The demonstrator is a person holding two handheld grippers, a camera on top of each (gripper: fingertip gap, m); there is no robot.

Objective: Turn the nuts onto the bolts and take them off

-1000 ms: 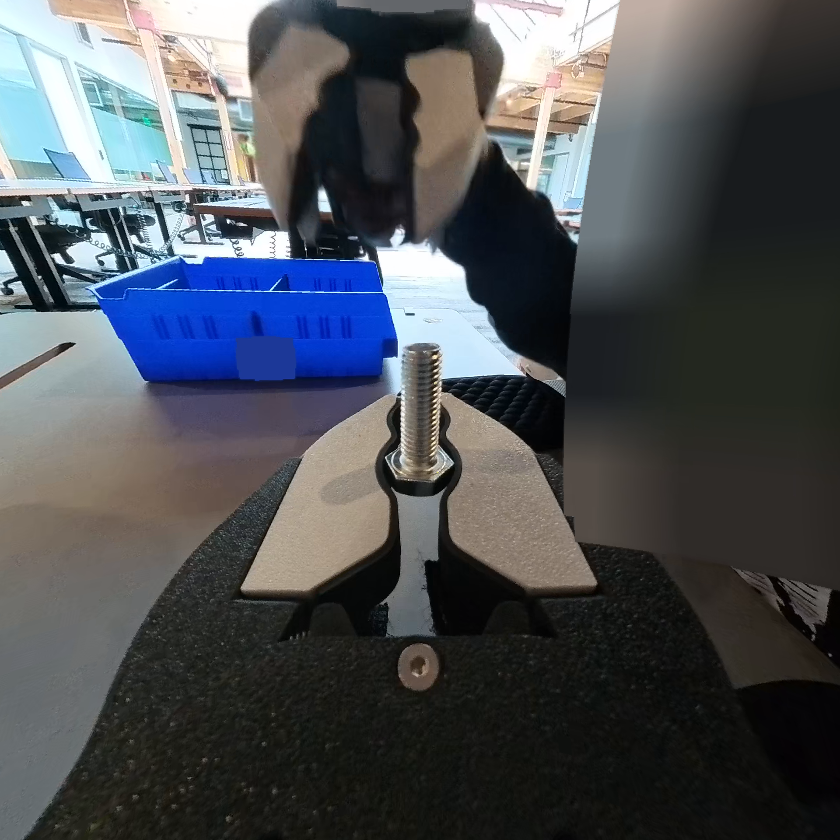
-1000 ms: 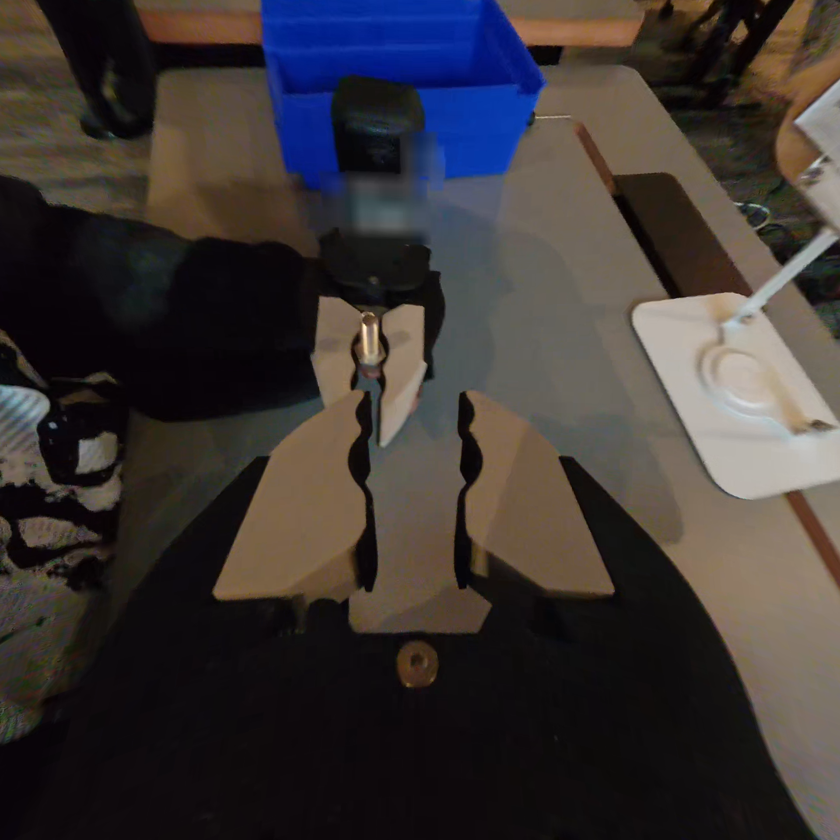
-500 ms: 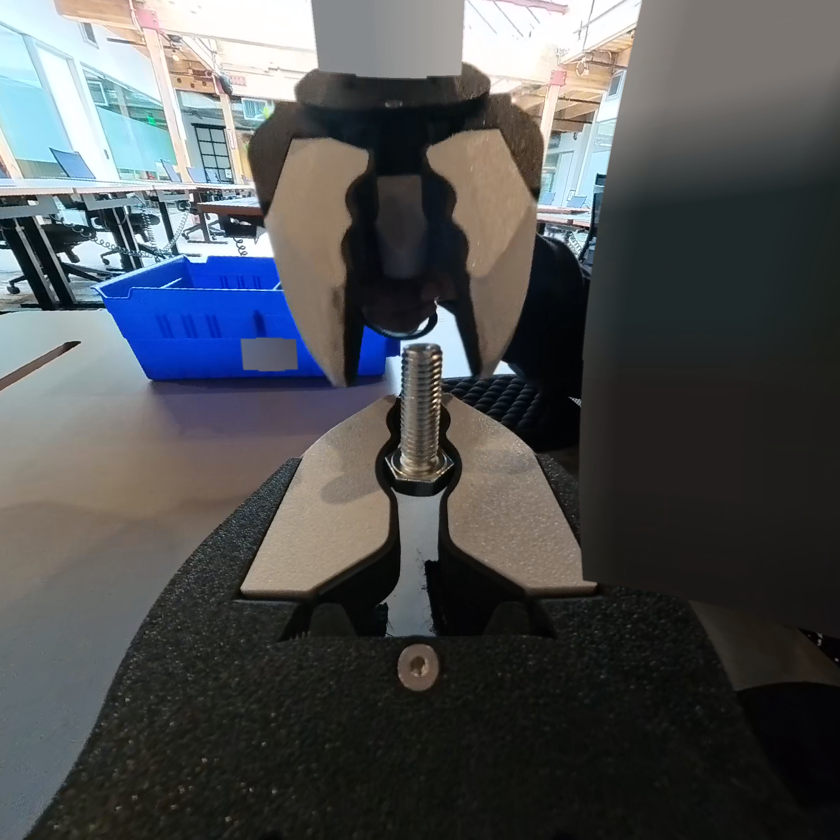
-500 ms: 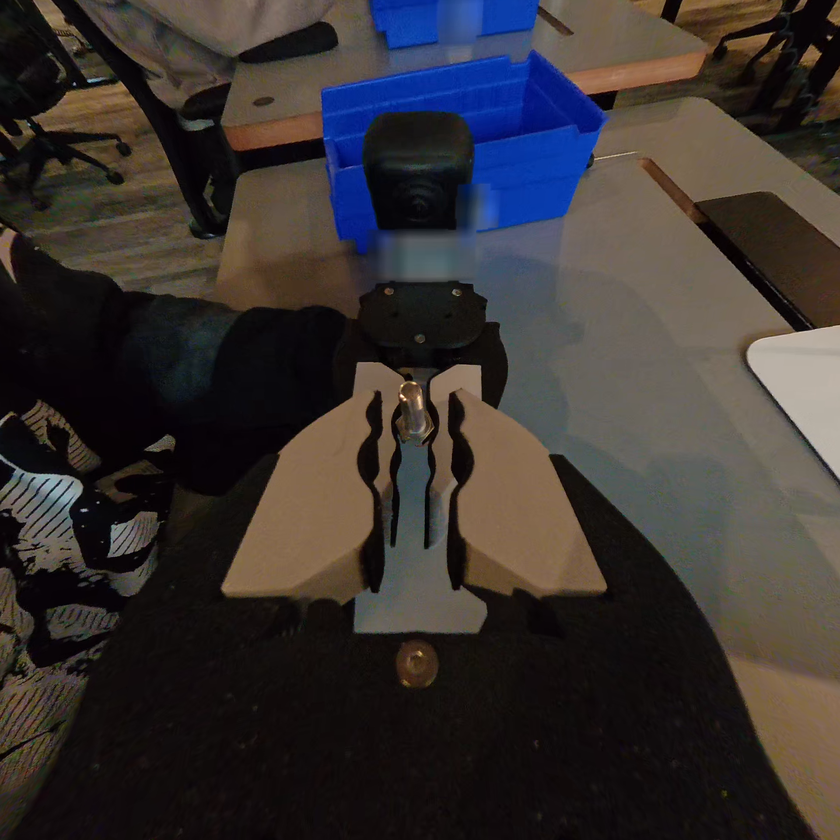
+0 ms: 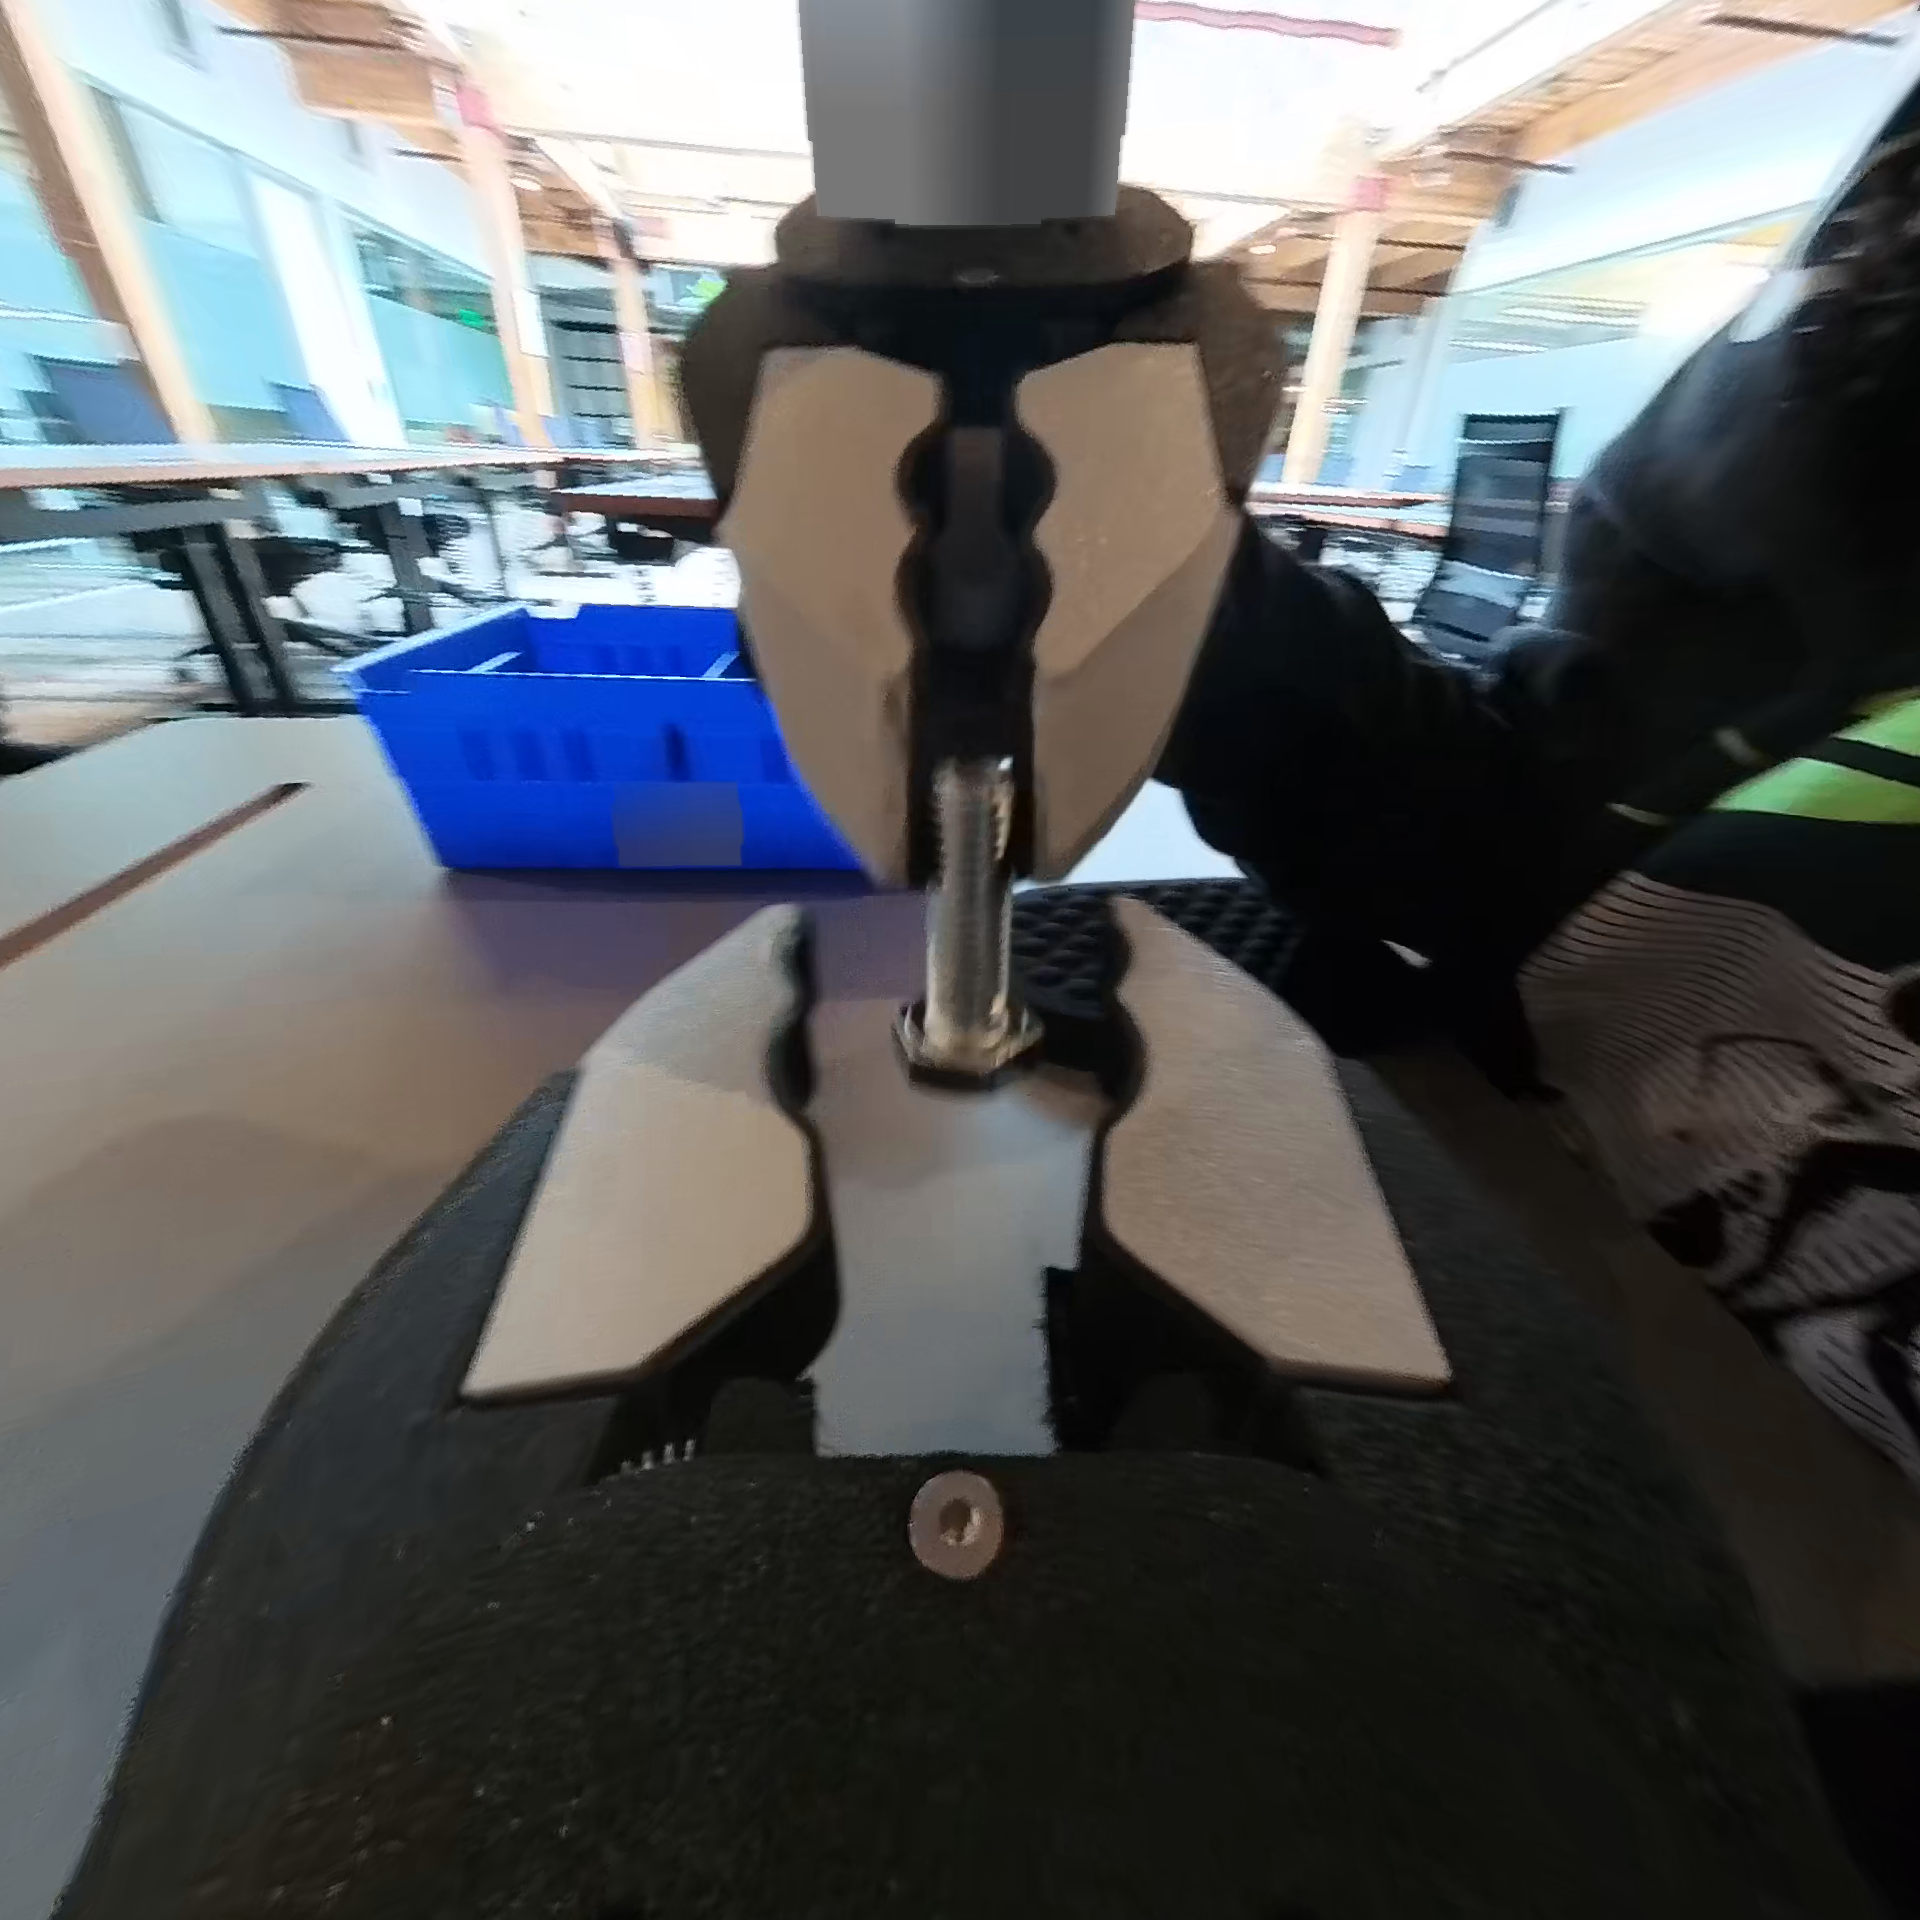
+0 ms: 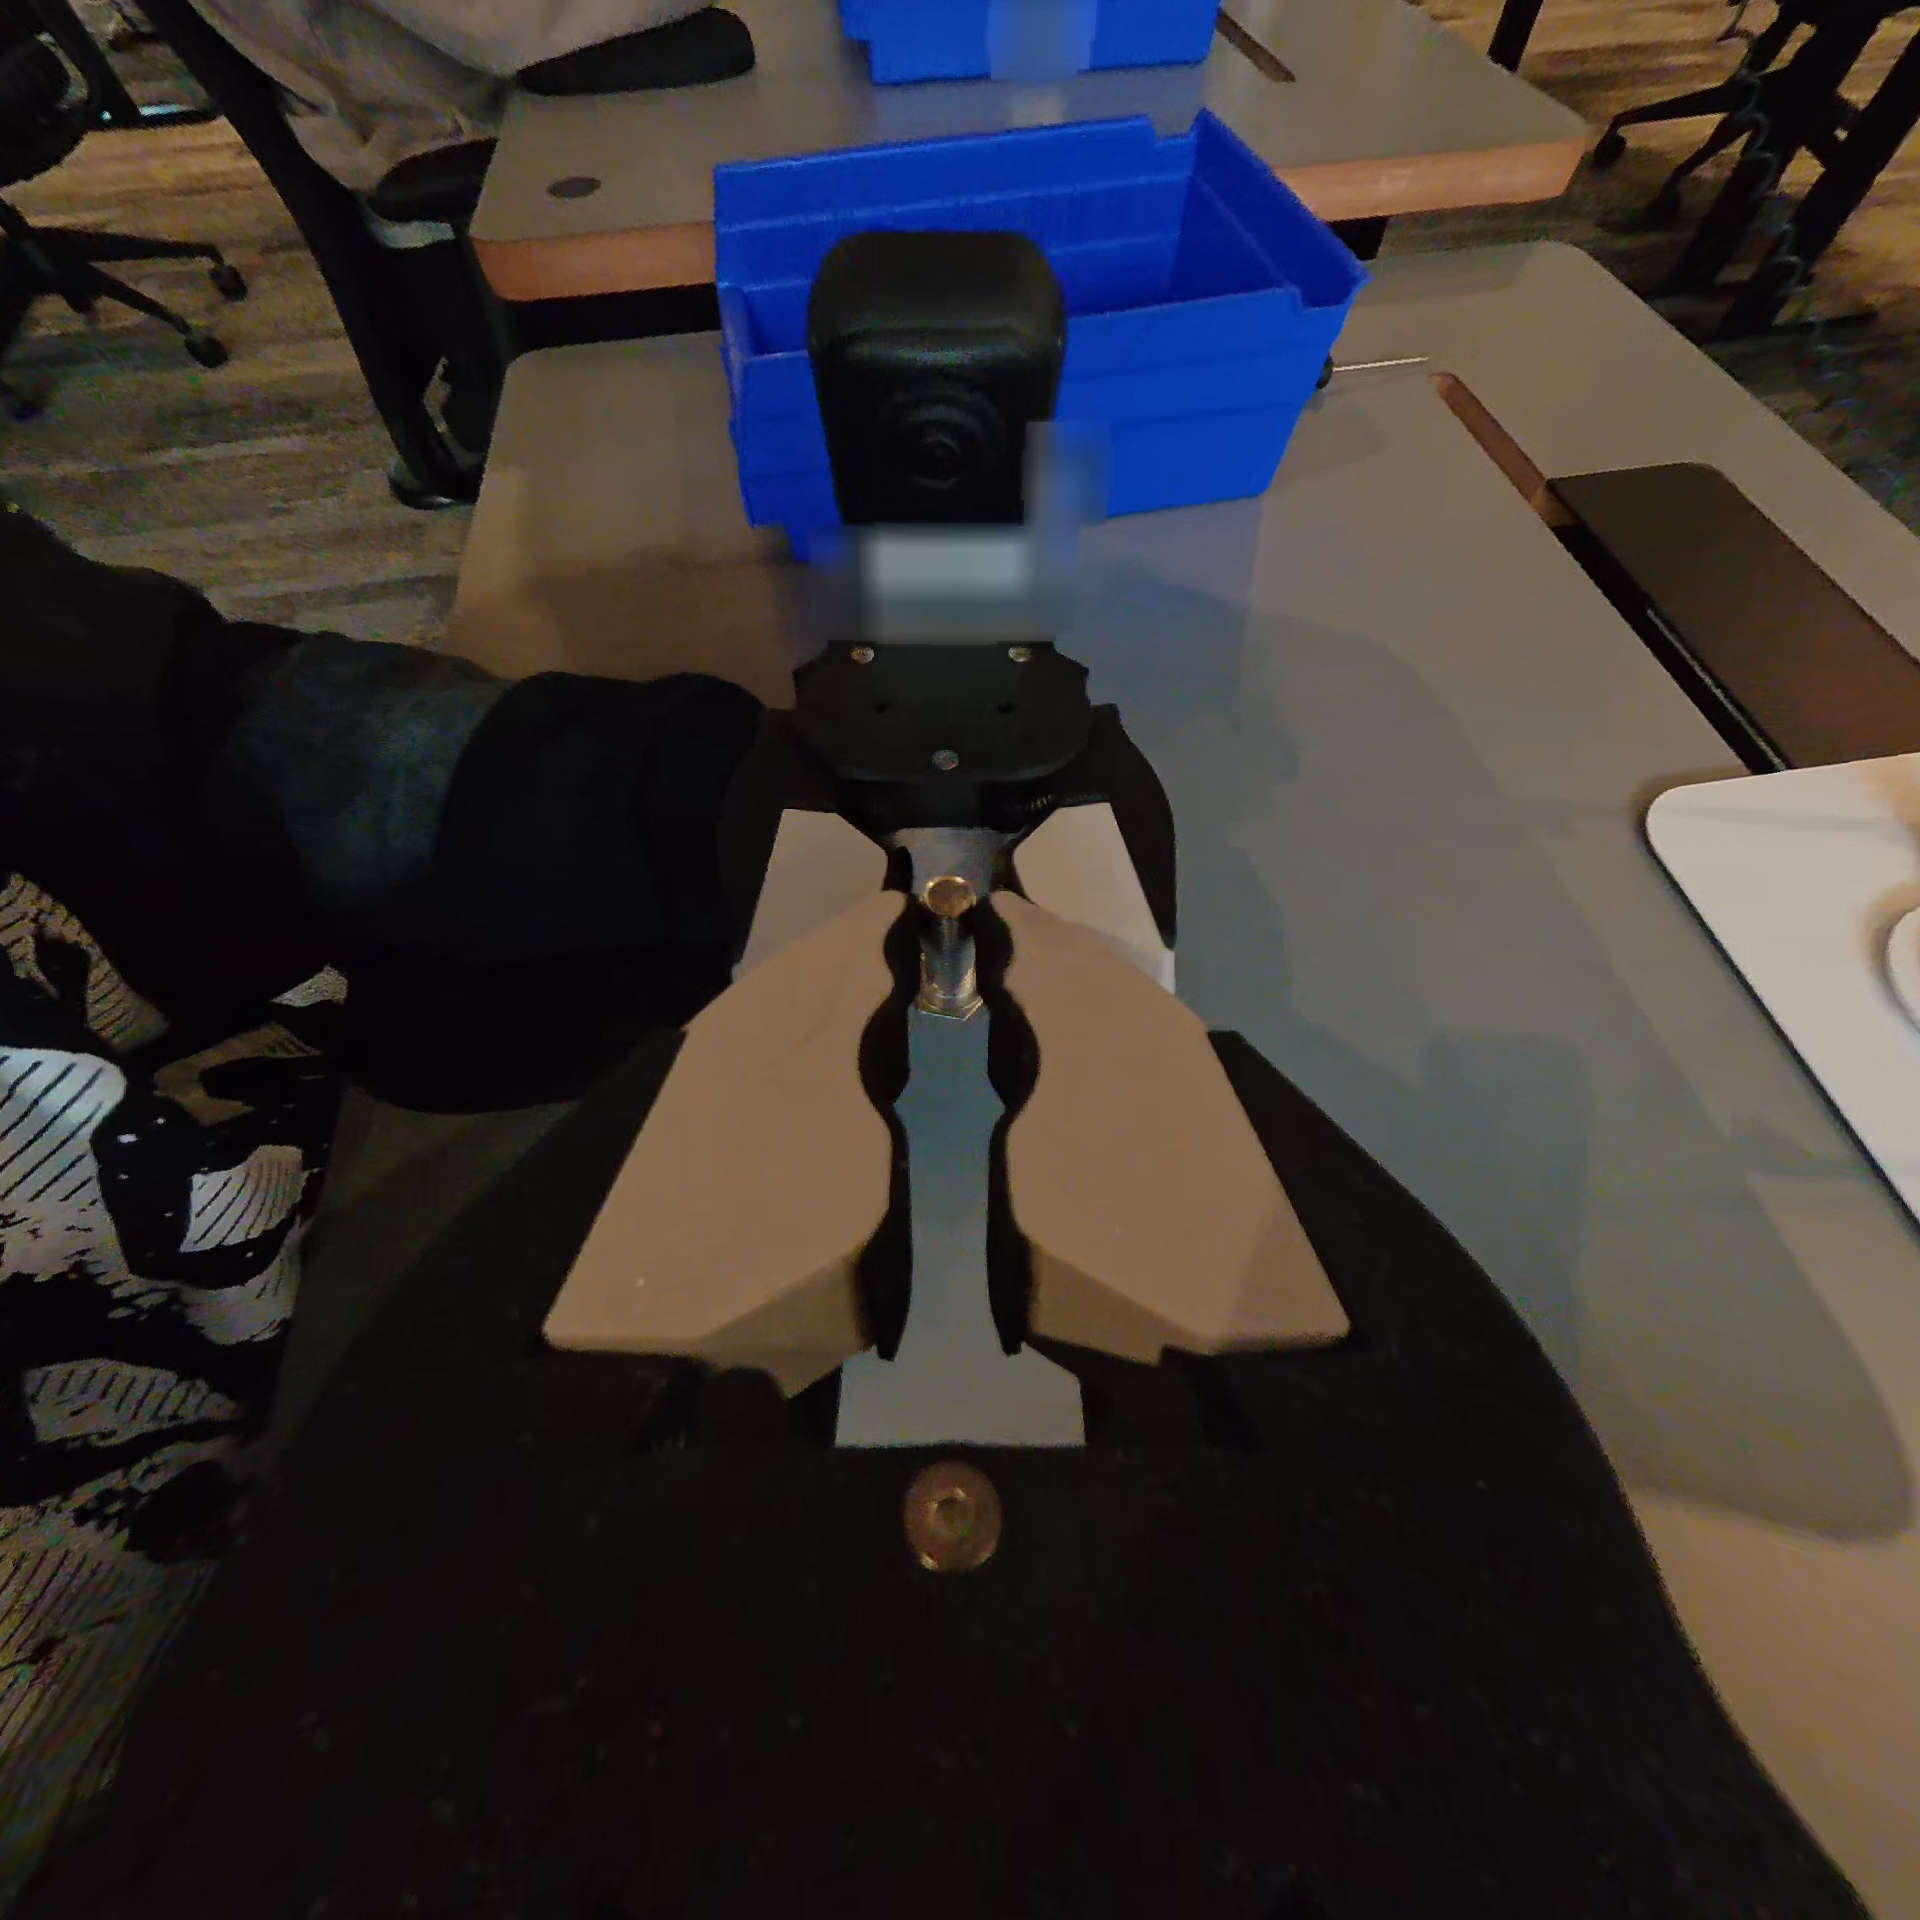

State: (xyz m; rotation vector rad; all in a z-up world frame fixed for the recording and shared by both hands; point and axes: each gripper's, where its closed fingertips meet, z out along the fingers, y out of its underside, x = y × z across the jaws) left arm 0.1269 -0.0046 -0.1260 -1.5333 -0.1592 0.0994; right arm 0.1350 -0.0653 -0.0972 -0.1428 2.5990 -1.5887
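Over the table (image 6: 1403, 831), right gripper (image 5: 971, 862) clamping one bolt (image 5: 968, 935), one nut (image 5: 968, 1049), left gripper (image 5: 961, 997) spread.

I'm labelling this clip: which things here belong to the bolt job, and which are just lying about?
In the job:
bolt
hex piece at its base
right claw, shut on the bolt
left claw, open around it

Lying about:
blue bin
white tray
black pad
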